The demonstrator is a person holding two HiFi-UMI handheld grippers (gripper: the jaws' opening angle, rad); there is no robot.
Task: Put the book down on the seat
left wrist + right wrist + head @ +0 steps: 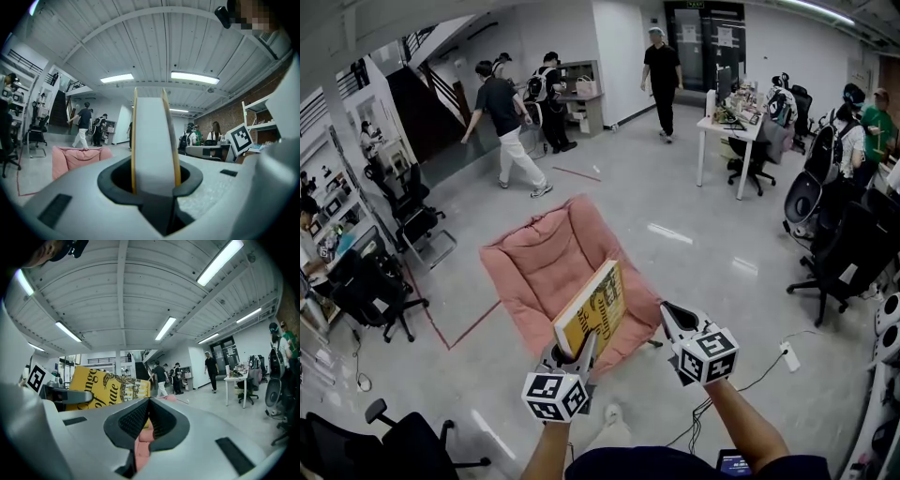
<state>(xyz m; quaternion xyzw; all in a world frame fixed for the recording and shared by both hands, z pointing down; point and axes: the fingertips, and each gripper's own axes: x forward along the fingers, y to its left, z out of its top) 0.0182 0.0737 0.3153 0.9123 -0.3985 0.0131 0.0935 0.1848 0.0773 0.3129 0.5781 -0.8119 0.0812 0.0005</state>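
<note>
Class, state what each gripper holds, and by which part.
Left gripper clamps the yellow book by its lower edge, pages facing it; right gripper holds nothing.

Between the left gripper's [154, 176] fingers [108, 183] the book [154, 140] shows matt white paper edges, with a smooth yellow printed cover either side. Those fingers carry matt black, rubbery-looking linings, and the shell around them is smooth grey plastic with no shine. On the right gripper [149, 401] the pads [133, 422] are black, ribbed and rough. Past the fingertips, the seat [534, 267] is soft pink cloth, matt and rumpled. Under it the floor [675, 234] is smooth, grey and glossy, mirroring the ceiling lights.
</note>
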